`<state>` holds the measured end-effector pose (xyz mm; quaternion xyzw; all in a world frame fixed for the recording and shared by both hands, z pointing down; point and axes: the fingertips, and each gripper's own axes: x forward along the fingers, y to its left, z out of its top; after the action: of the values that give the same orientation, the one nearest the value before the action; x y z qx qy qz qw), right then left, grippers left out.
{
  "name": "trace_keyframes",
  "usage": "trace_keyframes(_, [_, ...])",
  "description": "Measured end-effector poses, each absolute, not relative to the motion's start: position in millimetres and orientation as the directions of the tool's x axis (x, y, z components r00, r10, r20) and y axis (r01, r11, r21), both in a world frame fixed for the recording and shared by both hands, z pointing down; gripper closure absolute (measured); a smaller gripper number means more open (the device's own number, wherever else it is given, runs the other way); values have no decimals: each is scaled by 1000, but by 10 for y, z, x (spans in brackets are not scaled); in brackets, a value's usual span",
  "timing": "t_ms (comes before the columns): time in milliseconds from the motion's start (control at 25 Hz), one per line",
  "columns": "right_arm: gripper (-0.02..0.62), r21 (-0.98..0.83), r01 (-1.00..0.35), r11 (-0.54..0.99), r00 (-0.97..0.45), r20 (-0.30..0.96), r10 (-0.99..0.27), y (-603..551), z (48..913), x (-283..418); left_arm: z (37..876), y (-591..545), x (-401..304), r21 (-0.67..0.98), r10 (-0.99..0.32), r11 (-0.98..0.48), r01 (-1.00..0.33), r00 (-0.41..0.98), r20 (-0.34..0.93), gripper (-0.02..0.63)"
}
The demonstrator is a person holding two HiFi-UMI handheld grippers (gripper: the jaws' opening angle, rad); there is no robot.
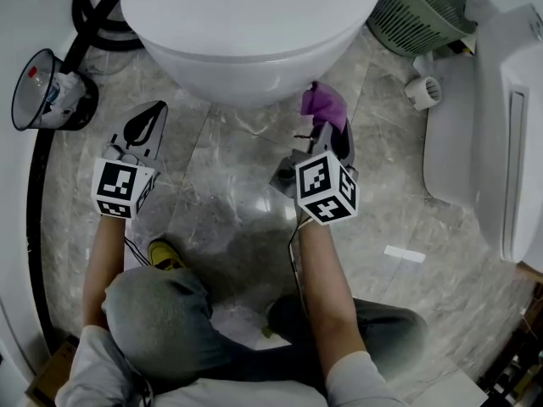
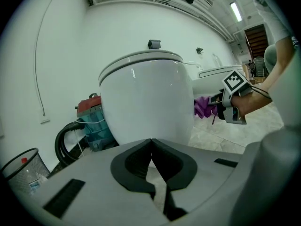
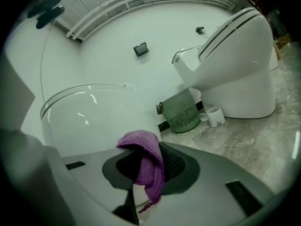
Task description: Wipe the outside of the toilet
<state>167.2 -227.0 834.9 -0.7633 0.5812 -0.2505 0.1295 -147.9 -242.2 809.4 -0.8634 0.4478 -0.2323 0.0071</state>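
Observation:
A white toilet (image 1: 246, 32) fills the top of the head view, its lid down. My right gripper (image 1: 327, 125) is shut on a purple knitted cloth (image 1: 322, 102), held just below the bowl's front right side; the cloth (image 3: 146, 161) hangs between the jaws, close to the bowl (image 3: 89, 119). My left gripper (image 1: 142, 125) is shut with nothing in it, low at the bowl's left front, a short way off the porcelain (image 2: 146, 102). From the left gripper view the right gripper (image 2: 221, 105) and cloth (image 2: 203, 107) show beside the bowl.
A wire waste bin (image 1: 47, 91) and a vacuum hose (image 1: 97, 11) lie left of the toilet. A green slatted basket (image 1: 420, 11), a white cup (image 1: 424, 91) and a second toilet (image 1: 501, 134) stand at the right. The floor is grey marble tile (image 1: 229, 202).

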Motion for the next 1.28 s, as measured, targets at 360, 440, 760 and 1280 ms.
trace_keyframes(360, [503, -508, -829, -235, 144, 212, -967, -2259, 7965, 1765, 7769, -2378, -1423, -219, -775, -585, -781, 460, 433, 589])
trace_keyframes(440, [503, -504, -835, -222, 131, 209, -969, -2236, 7769, 1760, 7596, -2332, -1387, -215, -768, -591, -777, 462, 443, 589])
trace_keyframes(760, [503, -475, -862, -174, 77, 216, -973, -2243, 6805, 1735, 6586, -2404, -1285, -208, -774, -581, -787, 455, 441, 589])
trace_keyframes(1280, [505, -416, -906, -83, -22, 242, -970, -2290, 5143, 1583, 5001, -2481, -1199, -148, -776, -561, -814, 454, 438, 589])
